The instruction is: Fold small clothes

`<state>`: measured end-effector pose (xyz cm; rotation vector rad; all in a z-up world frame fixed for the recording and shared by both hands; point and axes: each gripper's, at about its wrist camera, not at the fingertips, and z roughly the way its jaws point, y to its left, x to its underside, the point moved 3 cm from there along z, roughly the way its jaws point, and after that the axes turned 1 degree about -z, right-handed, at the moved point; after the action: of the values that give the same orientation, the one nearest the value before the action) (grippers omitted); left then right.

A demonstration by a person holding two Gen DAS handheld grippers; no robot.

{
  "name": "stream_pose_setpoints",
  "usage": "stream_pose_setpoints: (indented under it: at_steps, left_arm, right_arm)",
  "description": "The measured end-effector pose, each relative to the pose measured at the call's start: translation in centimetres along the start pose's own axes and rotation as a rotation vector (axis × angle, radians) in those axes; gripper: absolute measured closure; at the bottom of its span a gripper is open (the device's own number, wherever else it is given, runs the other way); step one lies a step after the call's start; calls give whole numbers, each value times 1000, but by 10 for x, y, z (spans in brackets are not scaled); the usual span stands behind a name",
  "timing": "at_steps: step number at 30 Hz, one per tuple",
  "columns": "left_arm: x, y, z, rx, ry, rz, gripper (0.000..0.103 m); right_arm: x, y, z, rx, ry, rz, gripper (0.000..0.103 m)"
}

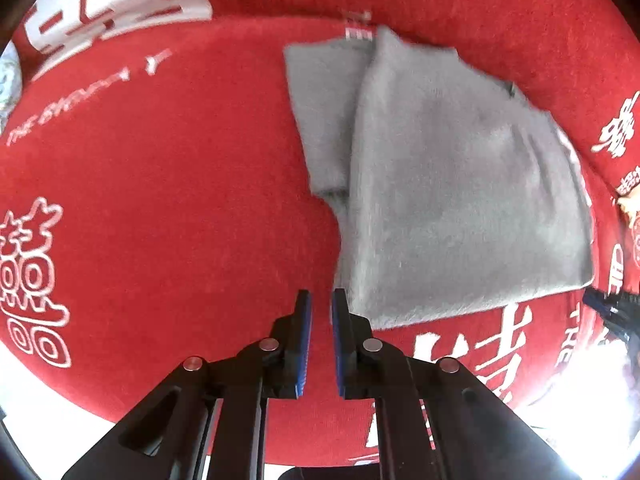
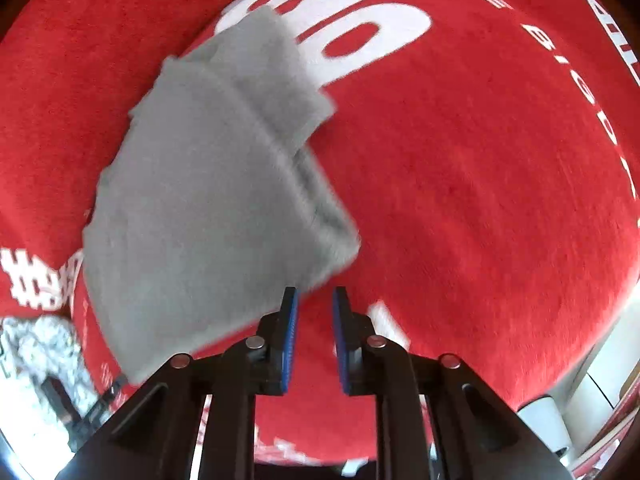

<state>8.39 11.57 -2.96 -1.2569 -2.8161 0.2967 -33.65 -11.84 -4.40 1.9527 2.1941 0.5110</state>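
My L gripper (image 1: pixel 321 300) has its fingers apart by a narrow gap, nothing between the blue pads (image 1: pixel 306 340), red cloth showing through. My R gripper (image 2: pixel 314 298) is the same: fingers apart, a bit wider, nothing held.

The grey garment (image 1: pixel 448 184) lies flat on the red cloth (image 1: pixel 160 200) w/ white print, already folded over itself at least once; a narrower flap shows along one side under the upper layer. From the L wrist view it sits ahead and to the right of my fingers, its near corner just beside the right pad, maybe touching; can't tell. From the R wrist view the garment (image 2: pixel 208 200) sits ahead and to the left, its near right corner just beside the left finger. So the piece lies between my two tools, each at a near corner of the same near edge.

Long axis: runs away from me, near edge to far edge, tilted a little in each view. Near edge is the short side, approx across my front.

Neither tool is clearly nearer; both look abt equally close. My read: next fold most likely takes the near edge up and carries it along the long axis toward the far edge (image 1: pixel 376 40), both tools together. Each must first shift inward, L to the right, R to the left, to get a pad under its corner. Risk: pinching only the top layer, since the layers are thick and fuzzy.
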Motion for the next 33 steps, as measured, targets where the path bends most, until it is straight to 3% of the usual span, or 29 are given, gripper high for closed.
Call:
stream_pose_setpoints:
  at_steps: [5,10,14,18,21,24,33]
  left_arm:
    - [-47,-11,-10,38,-79,-1,91]
    - [-103,-40,9,80,-130,22,91]
    - [-122,-45,42,18,-111,26,91]
    - [-125,-25,61,-6,-87,-28,91]
    - [-125,-15,60,34,-67,-66,91]
    - [-122,-13,56,-35,-55,-48,91]
    - [-99,-18,38,-50,-44,-42,91]
  right_arm:
    - [-15,49,-6,4,-51,-196,84]
    - [-46,96,24,-2,-59,-252,84]
    - [-58,110,43,7,-57,-283,84]
    - [-62,101,56,27,-33,-270,88]
    - [-63,92,53,-2,-39,-245,90]
    - [-62,86,45,14,-37,-225,92]
    - [-41,92,24,-2,-57,-225,87]
